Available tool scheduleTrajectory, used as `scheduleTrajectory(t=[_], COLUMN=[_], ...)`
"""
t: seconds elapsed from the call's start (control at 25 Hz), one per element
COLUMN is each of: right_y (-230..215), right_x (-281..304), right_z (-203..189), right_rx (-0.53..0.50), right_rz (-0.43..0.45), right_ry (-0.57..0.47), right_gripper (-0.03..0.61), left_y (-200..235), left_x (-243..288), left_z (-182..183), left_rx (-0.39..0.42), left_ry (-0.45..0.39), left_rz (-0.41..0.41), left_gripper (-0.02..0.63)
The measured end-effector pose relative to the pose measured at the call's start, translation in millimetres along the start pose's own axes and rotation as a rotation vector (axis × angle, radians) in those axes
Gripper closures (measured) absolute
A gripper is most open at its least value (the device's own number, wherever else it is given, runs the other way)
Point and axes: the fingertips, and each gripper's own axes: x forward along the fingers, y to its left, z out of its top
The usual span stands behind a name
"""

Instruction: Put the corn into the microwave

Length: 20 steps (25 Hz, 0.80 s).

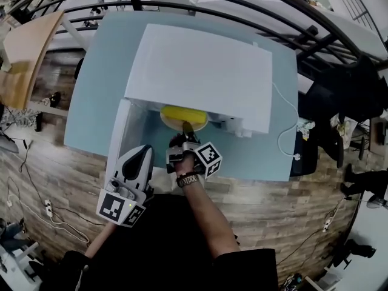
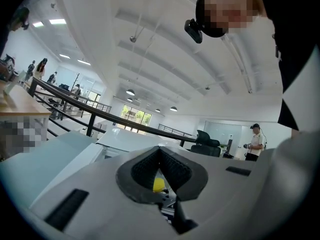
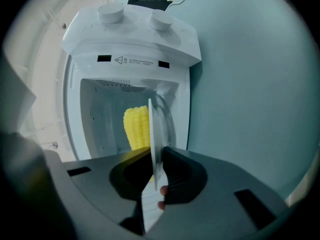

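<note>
Head view, microwave: boxy white microwave (image 1: 200, 71) on a pale blue table (image 1: 91, 102), its door (image 1: 119, 139) swung open toward 9 o'clock.
Head view, corn: yellow ridged corn cob (image 1: 183, 117) at the cavity mouth, at 12 o'clock from the right gripper (image 1: 188, 132).
Left gripper view, left gripper (image 2: 160, 151): pads pressed together, nothing between them.
Right gripper view, grip: jaws clamped on the rim of a thin pale round plate (image 3: 154, 134) — the cob lies on it.
Handling: the cob looks light, stiff and apt to roll — probably best carried by the plate's rim, kept level.
</note>
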Motion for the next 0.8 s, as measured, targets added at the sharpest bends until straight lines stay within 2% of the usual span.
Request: scheduleTrajectory(t=[0.8], right_y=[-4], right_x=[52], right_z=[12], right_rx=[-0.005], right_rz=[-0.040], right_ry=[-0.039], right_gripper=[0.540], left_y=[-2], left_x=[10], left_z=[-9], left_rx=[-0.022], left_ry=[0.021], left_rz=[-0.009], left_gripper=[0.611])
